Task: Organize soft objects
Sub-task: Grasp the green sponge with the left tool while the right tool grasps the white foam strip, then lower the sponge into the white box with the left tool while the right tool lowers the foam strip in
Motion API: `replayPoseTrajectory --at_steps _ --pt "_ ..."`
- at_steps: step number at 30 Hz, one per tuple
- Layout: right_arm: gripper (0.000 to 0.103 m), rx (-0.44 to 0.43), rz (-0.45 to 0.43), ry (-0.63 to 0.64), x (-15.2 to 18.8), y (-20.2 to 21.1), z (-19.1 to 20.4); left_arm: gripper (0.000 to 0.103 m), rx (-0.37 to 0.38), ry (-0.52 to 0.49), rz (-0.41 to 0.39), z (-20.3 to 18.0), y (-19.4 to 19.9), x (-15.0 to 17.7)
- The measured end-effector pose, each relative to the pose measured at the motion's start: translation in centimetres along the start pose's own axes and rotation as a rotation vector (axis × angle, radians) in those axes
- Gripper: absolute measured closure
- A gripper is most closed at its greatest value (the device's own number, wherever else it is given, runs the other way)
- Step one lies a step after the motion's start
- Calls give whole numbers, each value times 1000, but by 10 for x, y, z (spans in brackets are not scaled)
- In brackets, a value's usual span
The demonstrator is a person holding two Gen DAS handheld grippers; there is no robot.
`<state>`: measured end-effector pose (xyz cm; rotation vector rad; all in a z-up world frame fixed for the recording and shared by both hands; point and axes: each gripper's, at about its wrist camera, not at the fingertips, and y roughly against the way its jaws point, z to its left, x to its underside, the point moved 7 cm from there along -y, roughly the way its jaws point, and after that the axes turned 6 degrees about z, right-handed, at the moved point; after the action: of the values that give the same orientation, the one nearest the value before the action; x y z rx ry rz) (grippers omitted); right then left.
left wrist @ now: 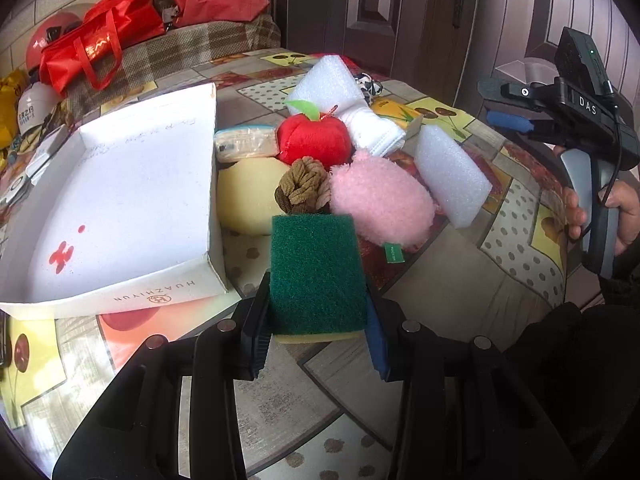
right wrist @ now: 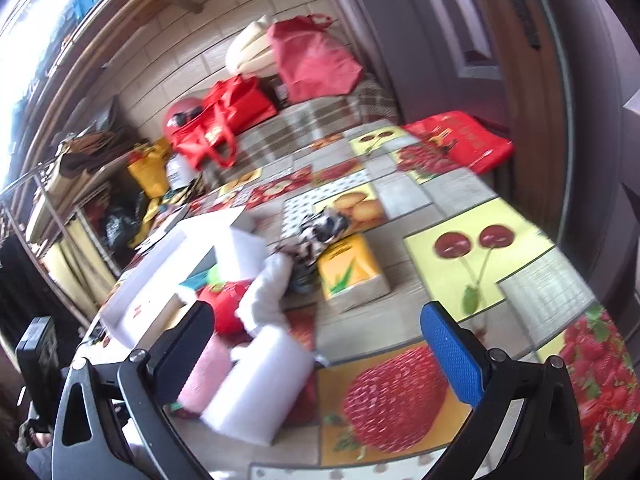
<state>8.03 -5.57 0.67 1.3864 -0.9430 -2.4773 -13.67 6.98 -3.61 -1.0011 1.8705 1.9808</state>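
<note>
Jaws of the left gripper [left wrist: 318, 344] are clamped on the green scouring sponge [left wrist: 318, 276]: black pad against its left edge, blue pad against its right, both touching. The sponge stands between the fingers, green face toward the camera, with a thin yellow layer showing at its lower edge. Left wrist view, clock directions from the sponge: at 12 o'clock, a brown knotted rope ball [left wrist: 306, 186] just behind it; at 1 o'clock, a pink fluffy pad [left wrist: 380, 200] close by, with a white foam block [left wrist: 452, 176] past it; further at 12, a red plush apple [left wrist: 314, 138] with a green leaf, then a folded white cloth [left wrist: 372, 128] and a second foam block [left wrist: 326, 82]. At 11 o'clock, a pale yellow round sponge [left wrist: 246, 196] rests against the wall of the white cardboard box [left wrist: 212, 168], which fills the 9 to 10 o'clock side and holds nothing visible. Everything sits on a fruit-print tablecloth [left wrist: 480, 264]. At 2 o'clock, a hand [left wrist: 618, 216] holds the right gripper's handle off the table.

Right wrist view, blurred: the right gripper [right wrist: 320, 344] has its jaws wide apart, black finger left, blue finger right, nothing between them. Below them, at 7 o'clock, lie the foam block [right wrist: 260, 392] and pink pad [right wrist: 204, 376]; the apple [right wrist: 226, 304] at 10 o'clock; an orange tissue pack [right wrist: 354, 270] at 12.
</note>
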Motion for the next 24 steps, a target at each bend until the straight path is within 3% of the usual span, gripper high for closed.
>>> replayPoseTrajectory --at_steps 6,13,16,20,22,24 --pt "0 -39 192 -75 21 -36 22 63 3 22 -22 4 6 1" --pt "4 49 257 -24 36 -50 32 63 8 27 -35 3 9 1" --pt "24 75 292 -37 42 -58 22 63 7 32 -49 4 11 1" --pt "62 -26 277 -76 41 -47 16 63 13 49 -70 6 16 1" --pt "83 -27 244 -57 39 -37 17 63 7 48 -92 8 20 0" --pt "84 -39 194 -57 33 -26 17 63 -30 38 -138 14 30 -3"
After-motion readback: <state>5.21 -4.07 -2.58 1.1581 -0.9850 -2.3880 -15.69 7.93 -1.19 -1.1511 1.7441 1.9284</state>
